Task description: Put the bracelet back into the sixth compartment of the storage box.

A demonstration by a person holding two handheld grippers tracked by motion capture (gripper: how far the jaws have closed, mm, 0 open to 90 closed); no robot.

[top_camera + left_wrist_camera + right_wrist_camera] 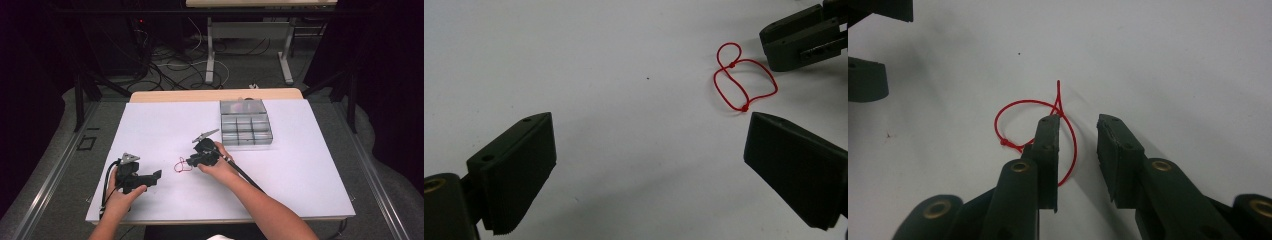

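A dark room with cables on the floor lies behind a white tabletop (150, 130) in the high view. In the upper right part of the white sheet stands a clear plastic box with small square compartments (245, 128).

The thing in work is a thin red string loop (182, 165). It lies flat on the tabletop near the centre of the high view, between the two grippers. There it is only a small red scribble. In the left gripper view the same string (744, 80) sits in the upper right of the frame and its form is clear: one small loop at the top, a larger loop below, and two tiny knots where the strands meet. In the right gripper view the string (1013, 112) is in the middle of the frame, with a short free end that points up and one knot at the lower left of the loop.

The right gripper (1077, 132) is over the string. Its fingers (1048, 145) are apart with a narrow gap, and the left one covers part of the loop; the string is not pinched, the pads do not press on it. The left gripper (649, 160) rests at the lower left of the high view, near the string. Its fingers (519, 165) are spread wide with only bare tabletop between them.
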